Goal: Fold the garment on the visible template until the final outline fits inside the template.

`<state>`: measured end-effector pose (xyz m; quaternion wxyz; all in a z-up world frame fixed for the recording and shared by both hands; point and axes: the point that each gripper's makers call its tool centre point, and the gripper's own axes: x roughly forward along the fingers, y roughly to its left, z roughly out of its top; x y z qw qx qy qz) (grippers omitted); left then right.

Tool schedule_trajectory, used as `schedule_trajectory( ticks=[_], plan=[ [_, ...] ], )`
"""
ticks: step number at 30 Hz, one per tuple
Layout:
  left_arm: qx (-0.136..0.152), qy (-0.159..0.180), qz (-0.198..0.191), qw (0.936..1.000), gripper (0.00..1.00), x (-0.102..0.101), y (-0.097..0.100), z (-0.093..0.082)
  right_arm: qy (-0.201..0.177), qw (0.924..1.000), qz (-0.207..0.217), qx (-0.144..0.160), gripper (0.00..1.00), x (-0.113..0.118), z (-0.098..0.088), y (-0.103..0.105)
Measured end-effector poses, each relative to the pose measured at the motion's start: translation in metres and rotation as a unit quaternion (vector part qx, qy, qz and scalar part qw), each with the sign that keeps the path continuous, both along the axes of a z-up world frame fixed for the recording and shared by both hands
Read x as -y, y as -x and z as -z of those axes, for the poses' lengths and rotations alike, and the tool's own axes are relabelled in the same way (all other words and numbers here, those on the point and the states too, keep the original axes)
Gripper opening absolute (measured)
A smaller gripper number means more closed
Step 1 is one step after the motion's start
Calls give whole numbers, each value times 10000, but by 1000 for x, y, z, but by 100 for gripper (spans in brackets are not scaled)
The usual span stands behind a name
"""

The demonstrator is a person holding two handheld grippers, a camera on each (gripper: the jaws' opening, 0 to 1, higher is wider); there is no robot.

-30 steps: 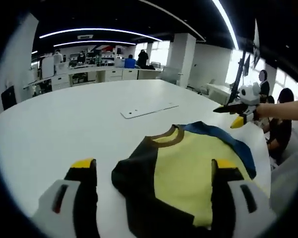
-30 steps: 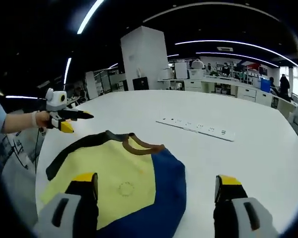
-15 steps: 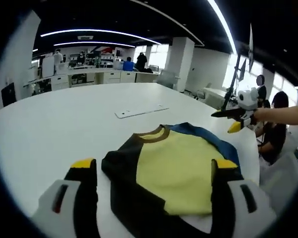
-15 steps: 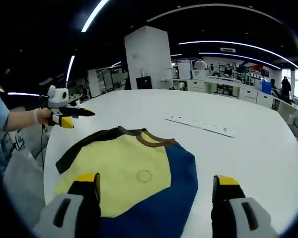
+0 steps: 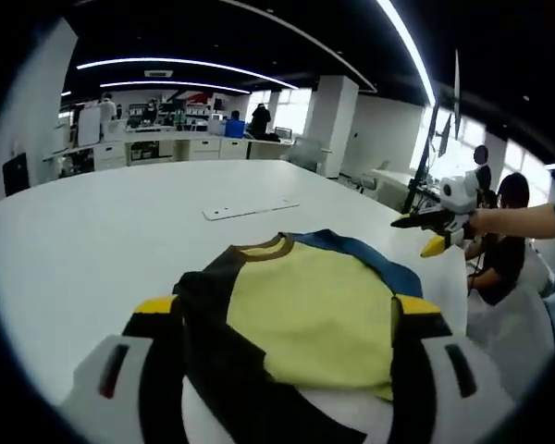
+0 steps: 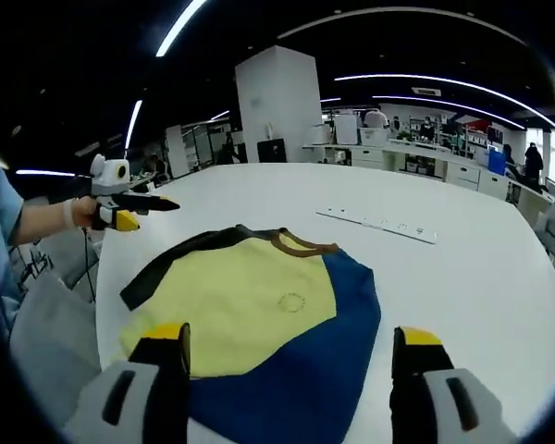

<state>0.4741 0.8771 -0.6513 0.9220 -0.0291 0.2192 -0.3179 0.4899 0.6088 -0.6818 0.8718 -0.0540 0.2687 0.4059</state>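
A garment [image 5: 305,310] with a yellow front, brown collar, black sleeve and blue sleeve lies flat on the white table [image 5: 92,240] near its edge. In the left gripper view my left gripper [image 5: 285,310] is open, one jaw on each side of the garment's near part, above the black sleeve. The right gripper [image 5: 433,222], held in a hand, hovers past the blue sleeve. In the right gripper view my right gripper [image 6: 287,338] is open over the garment [image 6: 259,310] at its blue side. The left gripper [image 6: 129,205] hangs beyond the black sleeve.
A long white power strip [image 5: 250,208] lies on the table behind the garment; the same power strip [image 6: 379,225] is in the right gripper view. A seated person [image 5: 509,236] is beside the table edge. Desks and cabinets [image 5: 166,139] stand far back.
Both cameras have drawn closer to the garment, which now sits lower and larger between each pair of jaws. The garment itself lies as before.
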Motion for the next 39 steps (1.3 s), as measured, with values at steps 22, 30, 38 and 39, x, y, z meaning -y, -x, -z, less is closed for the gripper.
schedule_trajectory(
  ticks=[22, 30, 38, 39],
  plan=[
    [87, 246, -150, 9995, 87, 9, 51, -9, 269, 9990, -364, -22, 77, -1, 13, 45],
    [58, 232, -176, 9996, 87, 6, 57, -8, 341, 9983, -464, -92, 74, -5, 22, 58],
    [-39, 308, -209, 9993, 85, 7, 66, 1, 1012, 9893, -1049, 45, 37, -15, 46, 89],
    [-47, 316, -211, 9993, 85, 8, 68, 2, 1100, 9885, -1039, 44, 35, -14, 50, 90]
  ],
)
